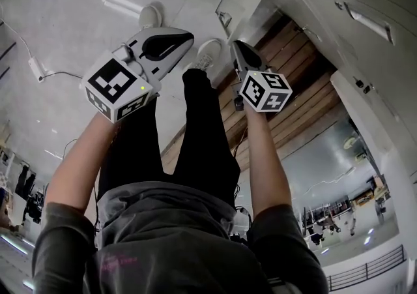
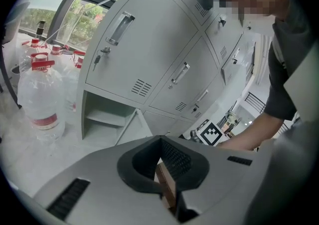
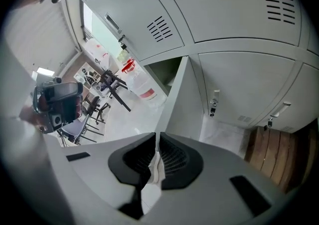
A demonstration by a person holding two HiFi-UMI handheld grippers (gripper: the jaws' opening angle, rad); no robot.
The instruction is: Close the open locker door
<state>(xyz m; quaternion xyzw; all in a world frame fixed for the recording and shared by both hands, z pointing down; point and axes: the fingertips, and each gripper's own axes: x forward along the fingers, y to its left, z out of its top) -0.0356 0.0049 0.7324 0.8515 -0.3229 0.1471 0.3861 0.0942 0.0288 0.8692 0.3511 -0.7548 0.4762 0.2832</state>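
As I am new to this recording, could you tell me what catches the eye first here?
The open locker door stands out, swung outward from a bottom compartment of the grey locker bank. Clear, red-capped water bottles stand to its left in the left gripper view. The left tool and right tool are held out toward the lockers, both shut and empty.

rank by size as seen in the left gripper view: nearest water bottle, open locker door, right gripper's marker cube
1. water bottle, nearest the camera, which flatters it
2. open locker door, seen nearly edge-on
3. marker cube, clearly smallest
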